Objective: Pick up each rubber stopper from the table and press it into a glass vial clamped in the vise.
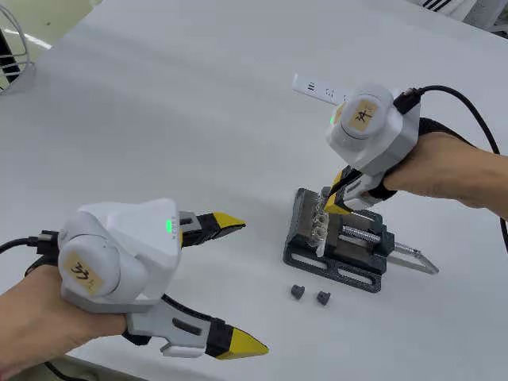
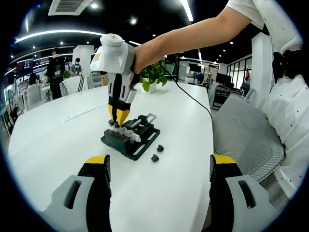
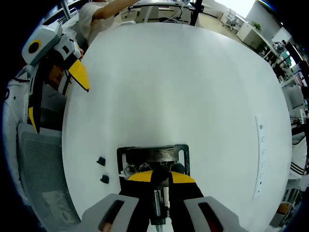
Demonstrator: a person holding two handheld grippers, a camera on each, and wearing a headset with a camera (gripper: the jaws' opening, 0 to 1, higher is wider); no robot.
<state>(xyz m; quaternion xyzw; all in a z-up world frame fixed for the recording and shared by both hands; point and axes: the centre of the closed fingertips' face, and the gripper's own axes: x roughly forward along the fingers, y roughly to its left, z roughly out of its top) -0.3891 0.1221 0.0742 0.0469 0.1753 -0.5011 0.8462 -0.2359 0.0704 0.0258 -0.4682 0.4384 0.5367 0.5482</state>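
Note:
A black vise (image 1: pixel 349 258) (image 2: pixel 140 141) (image 3: pixel 153 152) holds a row of glass vials (image 1: pixel 317 226) (image 2: pixel 126 131) (image 3: pixel 130 169). My right gripper (image 1: pixel 329 200) (image 2: pixel 117 116) (image 3: pixel 161 178) stands tip-down on the row's far end, shut on a dark rubber stopper (image 3: pixel 161 172). Two loose stoppers (image 1: pixel 298 292) (image 1: pixel 323 298) (image 2: pixel 154 157) (image 3: pixel 101 161) lie on the white table in front of the vise. My left gripper (image 1: pixel 238 283) (image 2: pixel 159 164) (image 3: pixel 53 96) hovers open and holds nothing, well to the left of the vise.
A white power strip (image 1: pixel 313 89) (image 3: pixel 260 154) lies on the table behind the vise. A grey mesh chair (image 2: pixel 241 135) stands by the table's edge. The right gripper's black cable (image 1: pixel 468 111) runs off to the right. A wire basket (image 1: pixel 12 48) sits far left.

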